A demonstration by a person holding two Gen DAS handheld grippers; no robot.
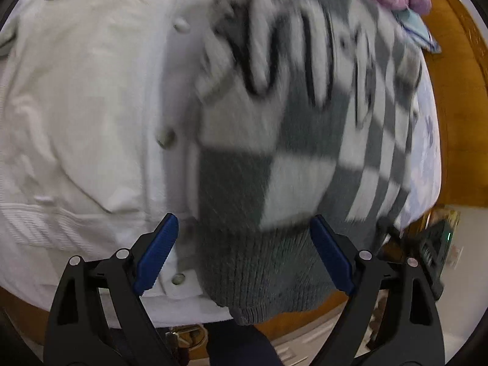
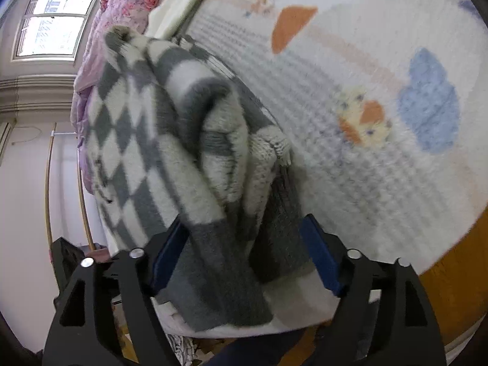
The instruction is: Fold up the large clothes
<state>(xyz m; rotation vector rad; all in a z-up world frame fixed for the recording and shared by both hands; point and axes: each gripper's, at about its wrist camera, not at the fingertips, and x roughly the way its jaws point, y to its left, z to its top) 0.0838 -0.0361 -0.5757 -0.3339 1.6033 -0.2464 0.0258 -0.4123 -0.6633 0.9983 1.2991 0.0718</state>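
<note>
Checkered sweater, grey and white knit with dark lettering, lies bunched on the bed, partly over a white buttoned garment on its left side. Left gripper is spread wide, blue pads either side of the grey ribbed hem, no pinch yet. Right gripper also spread, thick folded wad of the sweater sitting between its jaws, pads not visibly pressing. Patterned bedsheet under it, wooden bed frame at edge. Frames blurred. Judgement: step is grabbing the hem at two points. Do well: close both on the hem only, single layer, avoid catching the white garment, lift evenly, then flatten before folding.
</note>
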